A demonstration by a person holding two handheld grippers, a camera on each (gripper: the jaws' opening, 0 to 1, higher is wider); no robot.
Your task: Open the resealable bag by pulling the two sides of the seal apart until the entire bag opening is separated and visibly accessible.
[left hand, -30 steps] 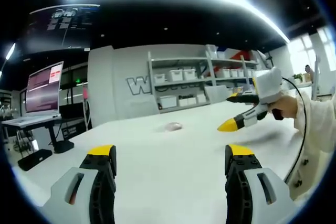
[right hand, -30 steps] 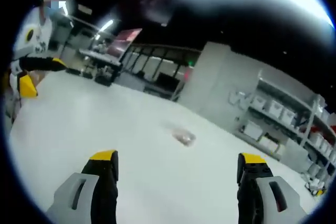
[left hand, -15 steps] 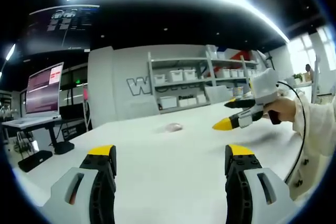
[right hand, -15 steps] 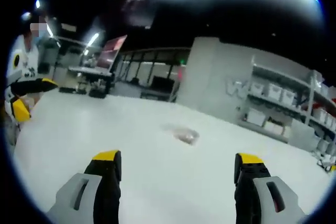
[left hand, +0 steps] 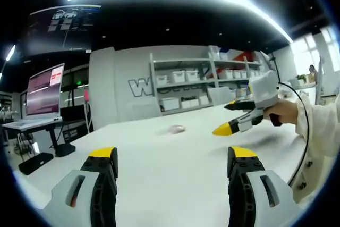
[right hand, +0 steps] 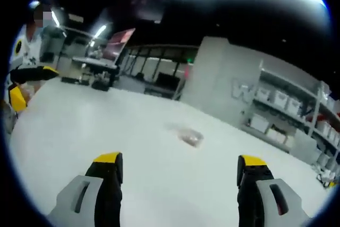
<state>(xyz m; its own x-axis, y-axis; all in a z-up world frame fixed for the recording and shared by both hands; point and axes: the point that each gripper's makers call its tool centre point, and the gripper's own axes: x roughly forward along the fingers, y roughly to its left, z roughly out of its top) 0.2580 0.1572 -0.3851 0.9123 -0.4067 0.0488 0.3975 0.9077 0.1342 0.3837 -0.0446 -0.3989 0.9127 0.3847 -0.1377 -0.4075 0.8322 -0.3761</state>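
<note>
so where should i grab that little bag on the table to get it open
Judging from here, take the resealable bag at its seal edge, one hand-held gripper on each side of the opening, coming in low over the white table because it lies flat. Which edge carries the seal is too small and blurred to tell. Both the left hand-held gripper and the right hand-held gripper are open and short of it.

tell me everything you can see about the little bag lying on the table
The bag is a small, see-through, crumpled pouch with a pinkish tint, lying flat on the white table, far ahead of both claws. It looks like thin plastic; whether its seal is shut is too small to tell. In the left gripper view it shows as a pale pink blob near the table's far side. Nothing touches it but the table: the right claw hangs in the air beside it, apart from it.
</note>
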